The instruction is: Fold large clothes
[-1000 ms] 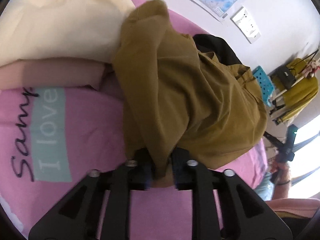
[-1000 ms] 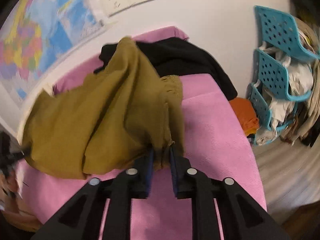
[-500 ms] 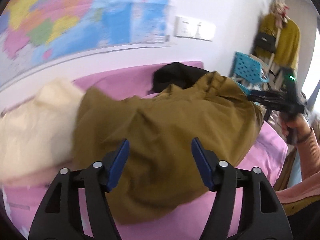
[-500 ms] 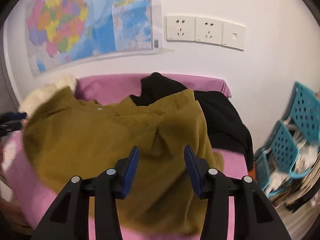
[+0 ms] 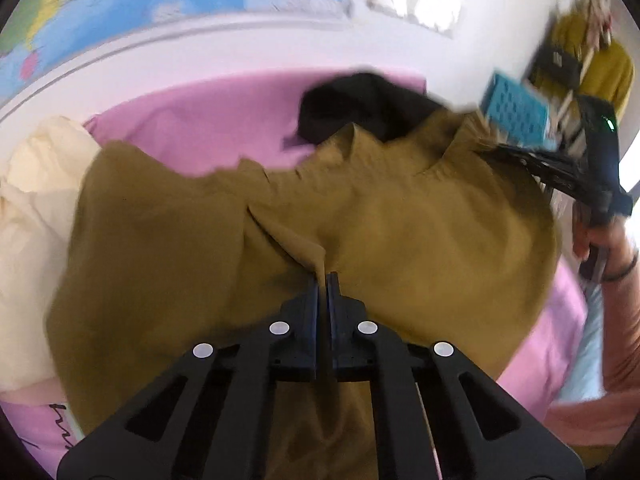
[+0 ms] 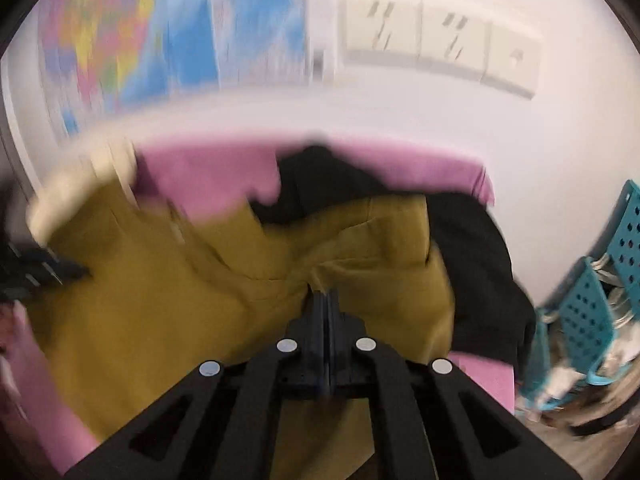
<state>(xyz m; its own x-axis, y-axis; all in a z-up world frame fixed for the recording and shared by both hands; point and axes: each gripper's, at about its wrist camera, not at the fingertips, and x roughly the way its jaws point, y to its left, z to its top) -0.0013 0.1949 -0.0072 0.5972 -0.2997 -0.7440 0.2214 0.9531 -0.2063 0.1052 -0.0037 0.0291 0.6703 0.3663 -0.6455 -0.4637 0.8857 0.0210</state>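
While spread across the pink bed (image 5: pixel 224 120), olive-brown garment (image 5: pixel 400 220): near edge pinched in closed left gripper (image 5: pixel 322 280) and closed right gripper (image 6: pixel 325 298), apparently ready for a fold

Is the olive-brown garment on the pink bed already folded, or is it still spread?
Spread, not folded: the olive-brown garment lies wide and rumpled across the pink bed, each hand-held gripper pinching a fold.

1. Your olive garment (image 5: pixel 400 220) covers most of the pink bed (image 5: pixel 224 120), and its lower edge runs out of frame.
2. The wall map (image 6: pixel 180 28) and sockets (image 6: pixel 440 44) are motion-smeared (nothing legible).
3. The black garment (image 6: pixel 472 248) lies partly hidden beneath the olive one.
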